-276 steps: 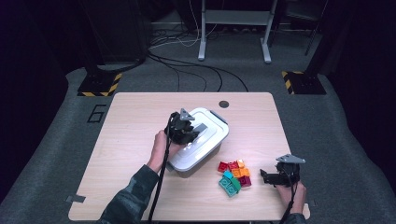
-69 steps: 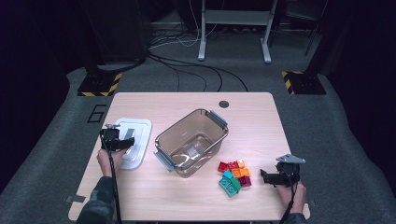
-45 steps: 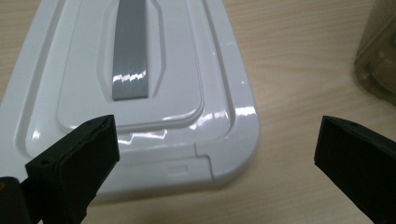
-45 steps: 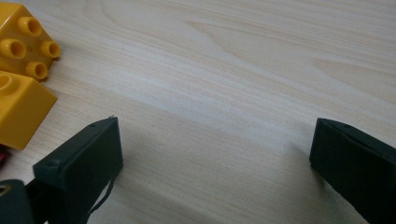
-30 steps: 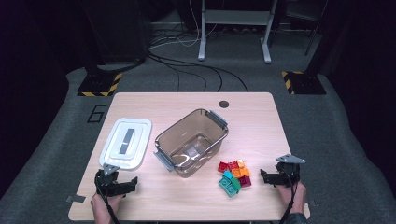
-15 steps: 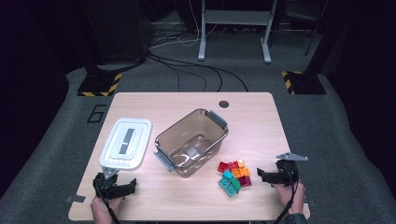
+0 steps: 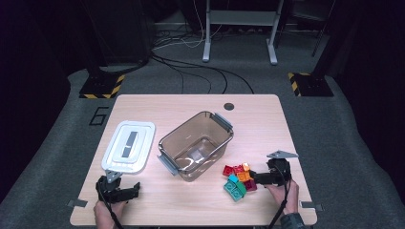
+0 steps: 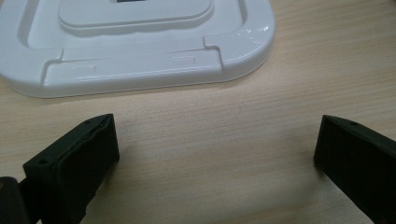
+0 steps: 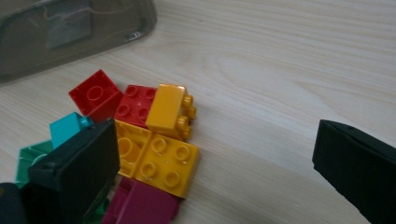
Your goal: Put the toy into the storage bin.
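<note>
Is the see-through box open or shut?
Open. The clear plastic box has no lid on; its white lid lies flat on the wooden table beside it.

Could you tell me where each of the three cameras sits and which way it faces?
High view: above the person's side, looking forward and down on the table; both hands show, with left gripper and right gripper.
Left gripper view: rides that gripper, facing the white lid; its black jaws stand apart.
Right gripper view: faces the toy bricks by the clear box.
The lid appears in the high and left gripper views.
</note>
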Available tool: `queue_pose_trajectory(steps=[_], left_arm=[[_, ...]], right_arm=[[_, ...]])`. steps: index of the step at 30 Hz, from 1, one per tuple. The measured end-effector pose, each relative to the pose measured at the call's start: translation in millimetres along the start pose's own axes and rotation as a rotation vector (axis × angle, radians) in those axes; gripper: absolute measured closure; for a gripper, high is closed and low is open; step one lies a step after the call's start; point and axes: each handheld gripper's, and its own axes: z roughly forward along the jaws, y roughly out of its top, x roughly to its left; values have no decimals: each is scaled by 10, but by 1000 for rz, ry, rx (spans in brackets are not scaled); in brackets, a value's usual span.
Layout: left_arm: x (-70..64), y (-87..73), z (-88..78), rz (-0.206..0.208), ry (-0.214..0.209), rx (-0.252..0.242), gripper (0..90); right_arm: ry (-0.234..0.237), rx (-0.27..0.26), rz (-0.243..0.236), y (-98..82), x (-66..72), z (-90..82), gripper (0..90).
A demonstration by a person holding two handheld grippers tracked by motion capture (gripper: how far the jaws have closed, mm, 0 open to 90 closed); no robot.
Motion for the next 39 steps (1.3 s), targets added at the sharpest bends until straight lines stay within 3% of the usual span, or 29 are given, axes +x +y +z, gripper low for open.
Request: queue_pose_trajectory(steps=[5,17,20,21,24,27,31,39], left_arm=[[-5,-1,4,-7,-1,-5,0],[-2,-1,2,-3,0,-2,0],[-3,0,2,-4,-1,-3,0],[-8,-1,5,-10,-1,-6,0],[-8,-1,5,-10,-2,-6,0],[-8,-1,5,-10,-2,-6,0],[-7,-1,5,-10,-2,-6,0],[-8,0,6,-10,-2,-6,0]], right_arm=[[14,20,-19,79,109,98,0],[32,38,-46,146,185,256,11],[31,52,-36,141,185,282,204],[41,85,-15,139,182,312,285],[57,92,-16,128,166,332,339],[65,94,-12,120,183,342,459],[54,87,-16,126,180,344,548],[43,74,-5,126,156,342,639]])
